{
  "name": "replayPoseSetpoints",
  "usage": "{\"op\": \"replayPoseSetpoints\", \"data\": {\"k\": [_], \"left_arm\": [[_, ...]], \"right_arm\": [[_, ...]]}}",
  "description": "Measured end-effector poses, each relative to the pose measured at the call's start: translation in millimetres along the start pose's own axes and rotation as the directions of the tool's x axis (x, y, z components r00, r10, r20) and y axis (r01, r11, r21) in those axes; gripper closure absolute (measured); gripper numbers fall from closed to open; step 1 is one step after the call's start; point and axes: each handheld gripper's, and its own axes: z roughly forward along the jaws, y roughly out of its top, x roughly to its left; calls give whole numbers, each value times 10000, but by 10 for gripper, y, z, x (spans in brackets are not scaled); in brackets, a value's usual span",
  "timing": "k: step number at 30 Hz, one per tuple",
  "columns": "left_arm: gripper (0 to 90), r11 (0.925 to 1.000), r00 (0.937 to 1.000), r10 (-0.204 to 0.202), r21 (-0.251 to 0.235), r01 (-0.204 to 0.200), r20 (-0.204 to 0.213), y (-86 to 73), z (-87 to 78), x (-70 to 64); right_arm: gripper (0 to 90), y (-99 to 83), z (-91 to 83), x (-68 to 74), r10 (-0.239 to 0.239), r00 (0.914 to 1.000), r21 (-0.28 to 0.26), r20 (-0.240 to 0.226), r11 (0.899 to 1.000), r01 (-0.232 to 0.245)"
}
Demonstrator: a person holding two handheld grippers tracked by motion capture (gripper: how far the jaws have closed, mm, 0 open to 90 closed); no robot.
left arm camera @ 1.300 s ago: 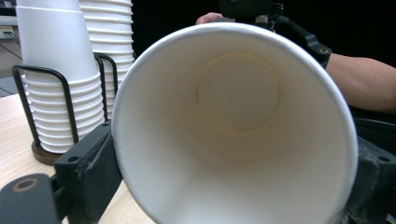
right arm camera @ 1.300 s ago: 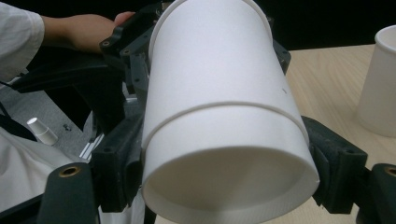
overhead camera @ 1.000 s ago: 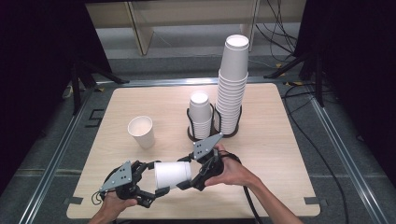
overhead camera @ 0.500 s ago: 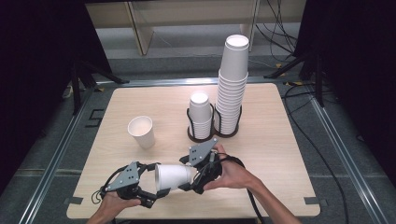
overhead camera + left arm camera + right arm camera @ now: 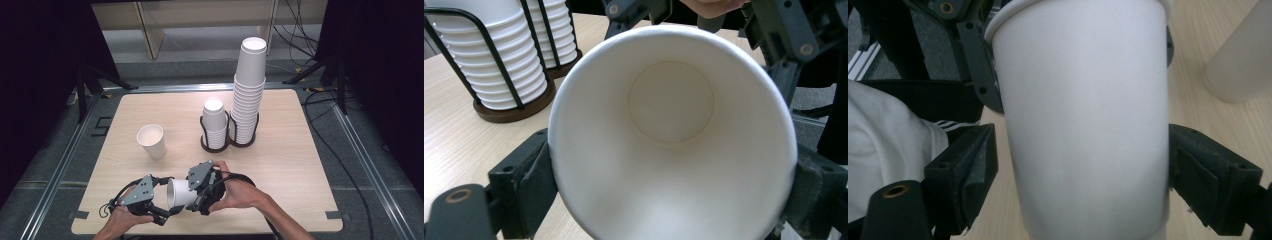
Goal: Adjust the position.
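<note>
High view: my left gripper (image 5: 165,207) and right gripper (image 5: 197,192) both clamp one paper cup (image 5: 181,193), lying sideways near the counter's (image 5: 300,150) 6 o'clock edge; the contact points are hidden. A loose cup (image 5: 151,141) stands at 10 o'clock.

Left gripper view: my jaws squeeze the rim; the holder (image 5: 514,111) sits at 10 o'clock.

Right gripper view: my jaws flank the cup's wall, contact unclear.
</note>
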Motion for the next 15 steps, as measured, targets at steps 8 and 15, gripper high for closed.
{"op": "replayPoseSetpoints", "data": {"k": [8, 15], "left_arm": [[115, 9999, 9995, 96, -62, -94, 295, 12, 7, -13], [102, 10000, 9993, -25, 6, 25, 383, -7, 0, 5]], "right_arm": [[177, 18, 53, 28, -64, 10000, 286, -44, 9996, 65], [206, 10, 82, 40, -261, 9996, 359, -74, 9990, 264]]}}
